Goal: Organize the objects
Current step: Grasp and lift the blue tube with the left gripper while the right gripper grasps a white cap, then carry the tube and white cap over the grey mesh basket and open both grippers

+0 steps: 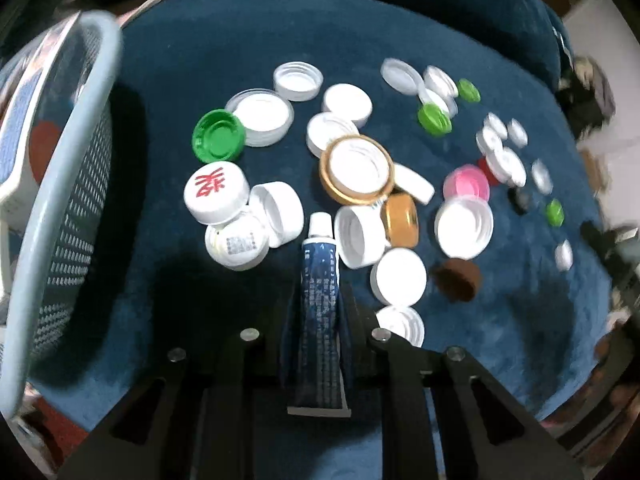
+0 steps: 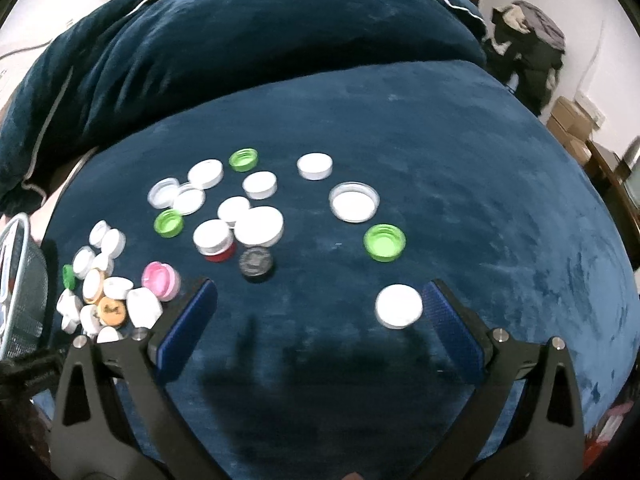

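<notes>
While the left gripper [image 1: 318,320] pinches a dark blue tube [image 1: 319,300] between its closed fingers, the tube's white cap points into a crowd of lids on the blue velvet cover [image 1: 400,32]. A gold-rimmed lid [image 1: 357,169] lies just past the cap, with white lids packed close on both sides, so there is little room there. A pale mesh basket [image 1: 60,200] stands at the cover's left edge, and a bare dark strip separates it from the lids. The right gripper [image 2: 318,300] is wide open and holds nothing. 1 white lid [image 2: 399,305] lies just inside its right finger [image 2: 448,320]. Bare cover runs right to the edge, past a green lid [image 2: 384,242].
</notes>
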Available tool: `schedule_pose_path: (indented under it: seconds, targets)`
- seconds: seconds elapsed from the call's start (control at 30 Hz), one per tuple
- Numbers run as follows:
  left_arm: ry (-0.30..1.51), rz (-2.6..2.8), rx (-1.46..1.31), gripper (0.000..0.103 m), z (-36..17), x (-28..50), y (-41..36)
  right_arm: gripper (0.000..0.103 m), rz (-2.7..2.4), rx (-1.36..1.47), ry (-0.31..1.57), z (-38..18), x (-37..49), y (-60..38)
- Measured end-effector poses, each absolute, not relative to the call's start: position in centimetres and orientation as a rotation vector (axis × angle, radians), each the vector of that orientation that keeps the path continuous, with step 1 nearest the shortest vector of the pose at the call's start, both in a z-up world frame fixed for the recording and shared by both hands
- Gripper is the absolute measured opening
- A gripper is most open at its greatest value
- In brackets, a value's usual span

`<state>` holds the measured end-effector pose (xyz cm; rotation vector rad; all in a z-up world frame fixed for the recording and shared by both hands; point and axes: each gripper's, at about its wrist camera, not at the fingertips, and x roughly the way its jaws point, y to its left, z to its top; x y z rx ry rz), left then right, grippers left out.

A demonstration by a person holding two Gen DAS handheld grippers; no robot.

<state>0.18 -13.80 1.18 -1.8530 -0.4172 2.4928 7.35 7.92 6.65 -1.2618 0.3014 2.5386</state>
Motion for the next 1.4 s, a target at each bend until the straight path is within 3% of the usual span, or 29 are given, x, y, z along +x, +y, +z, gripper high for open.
schedule_pose_path:
  seconds: [0.07, 0.27, 0.4, 0.47, 0.5, 0.53, 0.63, 1.07, 1.4]
  targets:
    - [-0.348, 2.524, -1.817, 0.017, 1.8, 0.4, -12.9, 0.103, 2.511, -1.240, 0.372, 6.8, 7.7, 9.8]
    - [-0.368, 2.570, -1.717, 0.017, 3.9, 0.6, -12.8, 0.103, 2.343, -1.226, 0.669, 6.1, 8.7, 16.0]
    - [-0.359, 2.582, -1.693, 0.017, 4.6, 0.4, -12.7, 0.102, 2.335, -1.361, 0.618, 4.1, 7.4, 15.3]
    - [-0.374, 2.582, -1.691, 0.017, 4.7, 0.4, -13.0, 0.097, 2.356, -1.432, 0.558, 3.2, 6.5, 14.2]
    - [-0.386, 2.582, -1.692, 0.017, 4.7, 0.4, -13.2, 0.084, 2.352, -1.453, 0.530, 2.9, 6.3, 13.8]
    - [-0.402, 2.581, -1.693, 0.017, 4.7, 0.4, -13.4, 0.064, 2.316, -1.499, 0.471, 2.2, 6.0, 13.4]
    - [-0.453, 2.574, -1.686, 0.017, 4.9, 0.7, -14.1, 0.031, 2.294, -1.504, 0.445, 1.9, 6.4, 13.3]
    - [-0.459, 2.661, -1.570, 0.017, 8.4, 1.4, -15.9, 0.031, 2.606, -1.487, 0.401, 6.9, 5.2, 4.6]
    - [-0.654, 2.790, -1.446, 0.017, 14.3, 2.7, -24.1, 0.031, 2.877, -1.525, 0.305, 12.0, 1.4, -6.7]
